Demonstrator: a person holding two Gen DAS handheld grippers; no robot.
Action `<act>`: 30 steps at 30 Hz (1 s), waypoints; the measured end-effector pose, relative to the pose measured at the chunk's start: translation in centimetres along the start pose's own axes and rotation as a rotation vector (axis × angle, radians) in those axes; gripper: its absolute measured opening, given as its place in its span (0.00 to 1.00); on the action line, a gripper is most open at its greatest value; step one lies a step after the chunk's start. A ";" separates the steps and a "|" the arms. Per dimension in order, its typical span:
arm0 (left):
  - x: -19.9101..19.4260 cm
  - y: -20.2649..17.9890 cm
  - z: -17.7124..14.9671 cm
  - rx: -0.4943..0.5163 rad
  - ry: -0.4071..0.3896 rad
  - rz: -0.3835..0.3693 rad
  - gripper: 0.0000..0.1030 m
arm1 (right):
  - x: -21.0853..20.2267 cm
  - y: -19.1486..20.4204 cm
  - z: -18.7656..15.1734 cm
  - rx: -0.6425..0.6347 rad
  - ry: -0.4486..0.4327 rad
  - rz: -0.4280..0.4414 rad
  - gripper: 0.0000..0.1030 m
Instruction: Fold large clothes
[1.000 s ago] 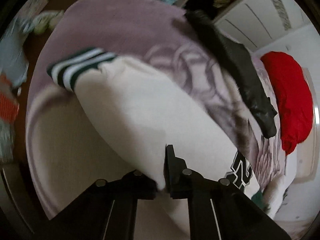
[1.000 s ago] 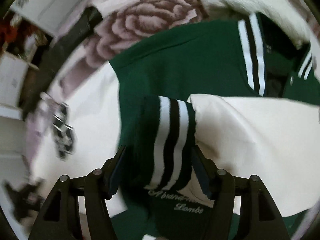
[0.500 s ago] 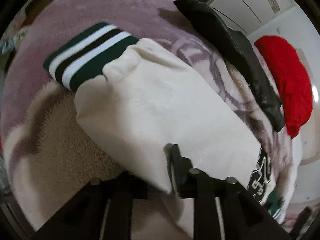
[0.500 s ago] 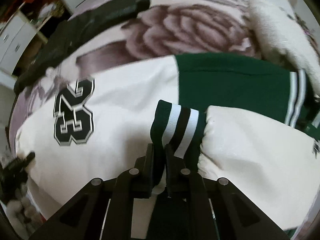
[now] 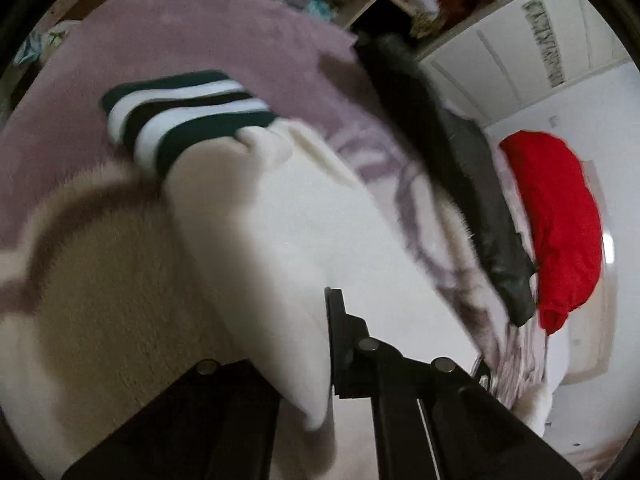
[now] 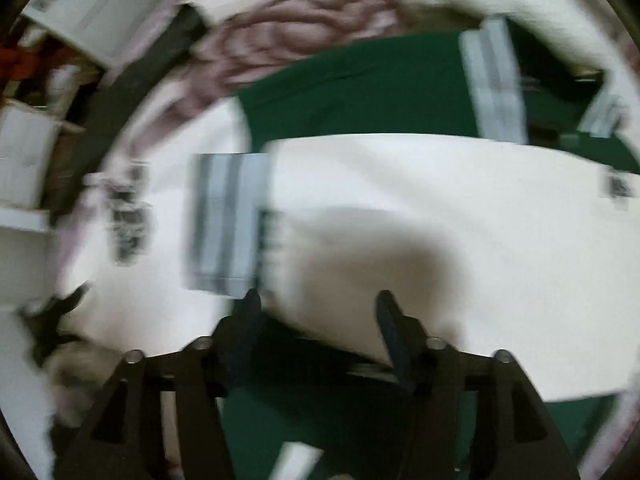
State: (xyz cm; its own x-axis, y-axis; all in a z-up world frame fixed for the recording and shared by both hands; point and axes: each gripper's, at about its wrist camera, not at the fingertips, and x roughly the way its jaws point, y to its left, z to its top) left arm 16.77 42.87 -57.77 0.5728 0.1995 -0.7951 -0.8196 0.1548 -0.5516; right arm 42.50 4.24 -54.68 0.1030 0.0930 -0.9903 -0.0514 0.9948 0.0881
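While the left claw [image 5: 320,364] pinches one cream sleeve [image 5: 280,240] of the varsity jacket [image 6: 360,76] on the bed [image 5: 180,40], the right claw [image 6: 318,320] gapes empty over the other sleeve [image 6: 440,220], laid across the green body. Looks like one sleeve's folded, one's left, body fold not yet done.

The right gripper [image 6: 316,320] hangs with its fingers [image 6: 394,328] spread apart over a cream sleeve [image 6: 440,208] that lies across the green jacket [image 6: 360,88]. The sleeve's striped cuff [image 6: 224,220] sits just ahead of the left finger, all blurred, on a rose-patterned blanket [image 6: 280,40].

Jacket [image 6: 400,208] lettering perhaps present, blurred beyond reading.
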 end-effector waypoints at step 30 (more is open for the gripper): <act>-12.4 -36.0 -41.1 1.129 0.127 -0.438 0.00 | -3.7 -32.5 -8.9 0.439 -0.006 0.042 0.76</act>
State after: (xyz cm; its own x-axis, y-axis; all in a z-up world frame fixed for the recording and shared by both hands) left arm 38.68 -4.94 -38.39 0.7408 -0.1668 -0.6507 -0.0488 0.9527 -0.2999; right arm 34.92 -28.82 -54.82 0.1157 0.1330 -0.9843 0.3712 0.9134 0.1670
